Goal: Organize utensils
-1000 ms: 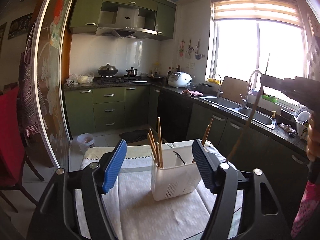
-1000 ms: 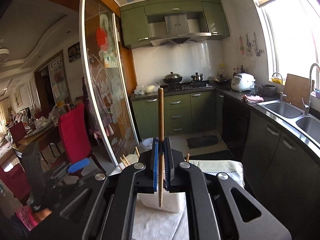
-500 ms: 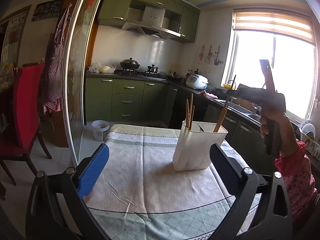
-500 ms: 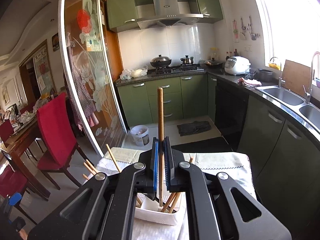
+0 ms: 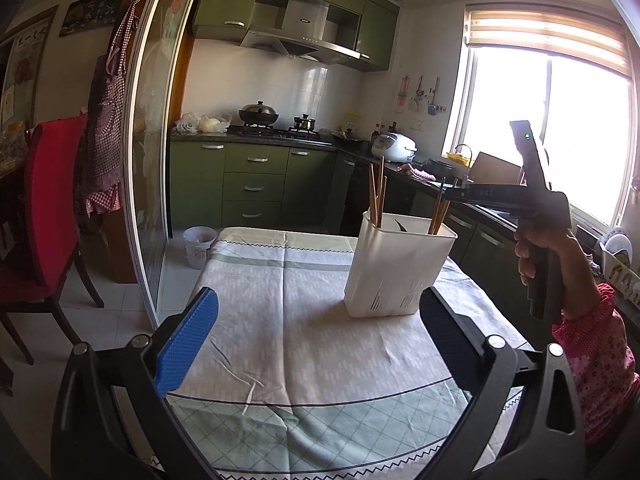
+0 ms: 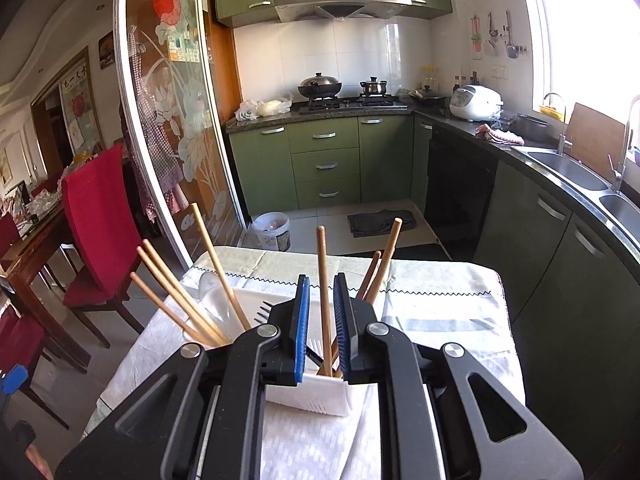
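Note:
A white utensil holder (image 5: 400, 268) stands on the clothed table (image 5: 280, 320). Its left compartment holds several wooden chopsticks (image 6: 188, 296), a clear spoon (image 6: 212, 292) and a dark fork. My right gripper (image 6: 322, 320) hovers over the right compartment with its jaws opening. A chopstick (image 6: 323, 272) stands between the blue pads (image 6: 301, 328), gaps on both sides, its foot in the holder (image 6: 316, 400) beside two others (image 6: 380, 264). In the left wrist view, a hand holds this right gripper (image 5: 447, 193) above the holder. My left gripper (image 5: 320, 320) is wide open and empty, short of the holder.
A red chair (image 5: 48, 208) and a glass sliding door (image 5: 148, 160) are on the left. Green cabinets and a counter with a sink (image 6: 568, 168) run along the right. A small bin (image 5: 198, 240) sits on the floor past the table.
My right gripper came down with the chopstick into the holder's right compartment and its pads have parted from it. My left gripper opened wider and drew back from the holder.

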`<state>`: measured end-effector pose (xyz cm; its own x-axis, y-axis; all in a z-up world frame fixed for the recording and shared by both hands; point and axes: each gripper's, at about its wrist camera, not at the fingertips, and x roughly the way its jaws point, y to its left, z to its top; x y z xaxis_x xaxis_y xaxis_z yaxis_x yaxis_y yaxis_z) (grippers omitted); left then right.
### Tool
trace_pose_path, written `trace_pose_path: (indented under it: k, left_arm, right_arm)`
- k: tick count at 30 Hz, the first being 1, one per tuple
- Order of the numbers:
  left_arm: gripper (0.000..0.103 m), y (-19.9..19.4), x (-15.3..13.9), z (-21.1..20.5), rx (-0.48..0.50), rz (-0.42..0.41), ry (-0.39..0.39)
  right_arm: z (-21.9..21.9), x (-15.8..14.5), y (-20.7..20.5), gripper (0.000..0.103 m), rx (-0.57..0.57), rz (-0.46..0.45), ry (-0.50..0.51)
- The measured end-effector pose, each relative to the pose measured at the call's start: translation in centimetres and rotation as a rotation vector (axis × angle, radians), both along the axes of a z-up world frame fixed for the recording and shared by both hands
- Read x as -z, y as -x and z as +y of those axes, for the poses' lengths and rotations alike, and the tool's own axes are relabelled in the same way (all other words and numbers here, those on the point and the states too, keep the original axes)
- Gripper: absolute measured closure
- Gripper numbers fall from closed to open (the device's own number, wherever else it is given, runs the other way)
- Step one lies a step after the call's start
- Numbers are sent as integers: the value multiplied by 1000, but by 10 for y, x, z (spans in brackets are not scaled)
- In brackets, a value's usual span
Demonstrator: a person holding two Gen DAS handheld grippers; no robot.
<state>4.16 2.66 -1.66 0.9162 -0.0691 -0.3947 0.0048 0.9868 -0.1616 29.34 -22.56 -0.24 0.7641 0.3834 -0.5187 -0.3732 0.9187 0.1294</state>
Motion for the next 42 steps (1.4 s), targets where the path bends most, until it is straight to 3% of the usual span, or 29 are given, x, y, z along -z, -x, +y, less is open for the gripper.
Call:
trace_pose_path:
  k: [2, 7, 13, 16, 18, 28, 35, 42]
  left_arm:
    - [7, 0, 1, -3, 6, 5, -4]
    - [7, 1, 6, -14, 31, 23, -16]
    - [7, 7, 12, -28, 56, 38, -38]
    - [7, 12, 14, -34, 65, 44, -36]
    - [7, 15, 13, -38, 72, 41, -37]
    - [7, 52, -13, -52, 91, -38, -58]
    - [7, 67, -18, -55, 51, -65, -122]
    - [7, 73, -10, -53, 47, -71, -109]
  right_arm:
    - [-10, -1, 20, 77, 5, -15, -17]
    - [-39, 14, 80, 74, 14, -15, -41]
    - [-78, 50, 149, 53, 65, 14, -74]
    - [-94, 63, 183, 27, 70, 9, -98]
    - [-102, 65, 207, 5, 68, -11, -114]
    - [-99, 34, 291, 5, 86, -181, -48]
    - [-85, 29, 298, 5, 118, -220, -3]
    - [-80, 36, 302, 5, 159, -223, 15]
